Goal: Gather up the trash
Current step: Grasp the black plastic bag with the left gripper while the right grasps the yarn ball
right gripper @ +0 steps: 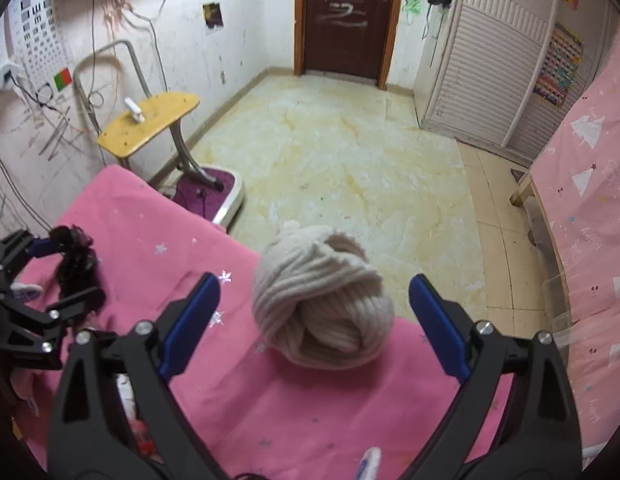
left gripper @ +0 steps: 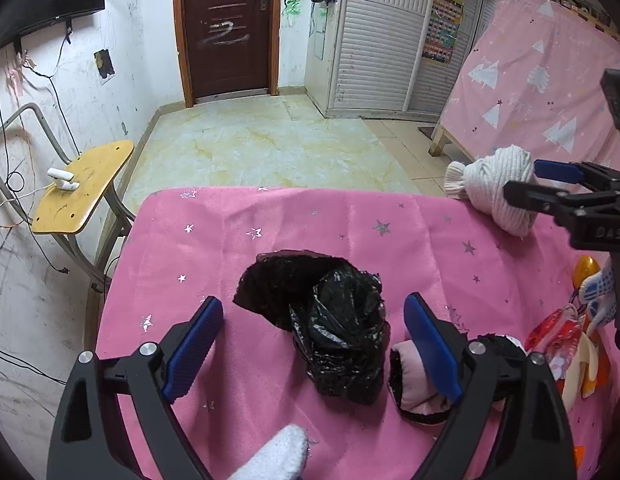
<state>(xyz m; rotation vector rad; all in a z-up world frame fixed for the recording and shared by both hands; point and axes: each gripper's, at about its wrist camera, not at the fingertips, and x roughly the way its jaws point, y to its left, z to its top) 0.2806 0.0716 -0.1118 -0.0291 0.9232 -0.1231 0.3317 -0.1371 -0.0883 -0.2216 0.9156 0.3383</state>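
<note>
A crumpled black plastic trash bag (left gripper: 334, 320) lies on the pink starred tablecloth (left gripper: 269, 232). My left gripper (left gripper: 314, 344) is open, its blue pads on either side of the bag, not touching it. A cream knitted ball of cloth (right gripper: 322, 300) sits near the table's far edge; it also shows in the left wrist view (left gripper: 498, 192). My right gripper (right gripper: 314, 320) is open around it, pads apart from it. The right gripper appears in the left wrist view (left gripper: 550, 184). The left gripper shows in the right wrist view (right gripper: 49, 276) by the black bag (right gripper: 75, 268).
A pink and black cloth piece (left gripper: 414, 384) lies beside the left gripper's right finger. Red and orange wrappers (left gripper: 566, 340) lie at the right. A yellow chair (left gripper: 81, 188) stands left of the table. A pink-covered bed (left gripper: 542, 92) is at the right.
</note>
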